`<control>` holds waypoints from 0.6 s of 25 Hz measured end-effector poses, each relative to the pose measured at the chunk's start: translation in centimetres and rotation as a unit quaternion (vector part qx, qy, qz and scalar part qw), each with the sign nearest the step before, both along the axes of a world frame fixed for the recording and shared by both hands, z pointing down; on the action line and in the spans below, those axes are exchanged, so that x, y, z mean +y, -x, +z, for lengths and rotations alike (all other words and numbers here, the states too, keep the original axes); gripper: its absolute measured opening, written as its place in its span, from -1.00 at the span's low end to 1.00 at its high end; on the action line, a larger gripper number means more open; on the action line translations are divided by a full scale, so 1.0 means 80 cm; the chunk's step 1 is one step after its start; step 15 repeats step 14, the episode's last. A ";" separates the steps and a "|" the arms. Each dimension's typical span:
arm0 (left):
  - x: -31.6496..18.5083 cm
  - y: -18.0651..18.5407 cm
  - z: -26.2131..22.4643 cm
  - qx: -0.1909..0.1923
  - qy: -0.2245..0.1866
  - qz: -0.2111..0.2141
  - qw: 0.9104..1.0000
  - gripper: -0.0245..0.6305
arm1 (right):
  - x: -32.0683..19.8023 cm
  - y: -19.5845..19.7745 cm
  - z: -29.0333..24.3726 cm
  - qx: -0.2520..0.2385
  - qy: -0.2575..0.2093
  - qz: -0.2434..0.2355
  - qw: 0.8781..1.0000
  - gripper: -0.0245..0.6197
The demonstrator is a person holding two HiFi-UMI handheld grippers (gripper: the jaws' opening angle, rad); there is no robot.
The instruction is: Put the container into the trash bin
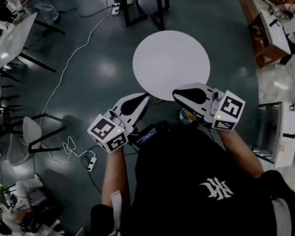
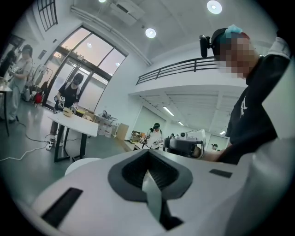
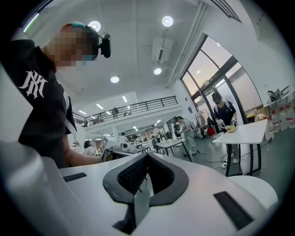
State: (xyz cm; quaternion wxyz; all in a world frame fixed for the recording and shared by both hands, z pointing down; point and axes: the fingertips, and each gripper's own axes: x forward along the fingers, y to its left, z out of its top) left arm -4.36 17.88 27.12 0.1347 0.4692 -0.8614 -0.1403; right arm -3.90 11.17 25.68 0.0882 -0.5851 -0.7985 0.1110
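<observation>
No container and no trash bin shows in any view. In the head view I hold both grippers close in front of my chest, over the near edge of a round white table (image 1: 171, 61). My left gripper (image 1: 145, 96) points up and to the right, and its jaws are shut with nothing between them (image 2: 148, 162). Facing it, my right gripper (image 1: 176, 93) is also shut and empty (image 3: 146, 168). Each gripper view catches the other gripper: the right one (image 2: 186, 145) and the left one (image 3: 113, 143).
A white cable and a power strip (image 1: 91, 164) lie on the dark floor at left, near a chair (image 1: 30, 134). A black-legged desk (image 1: 142, 2) stands beyond the round table. Wooden shelving (image 1: 268, 32) lines the right. Other people work at tables in the background (image 2: 69, 94).
</observation>
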 end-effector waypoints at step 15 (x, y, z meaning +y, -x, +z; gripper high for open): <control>-0.052 -0.022 -0.003 -0.007 0.024 -0.006 1.000 -0.92 | -0.058 -0.027 0.018 0.014 0.005 0.011 1.000 -0.81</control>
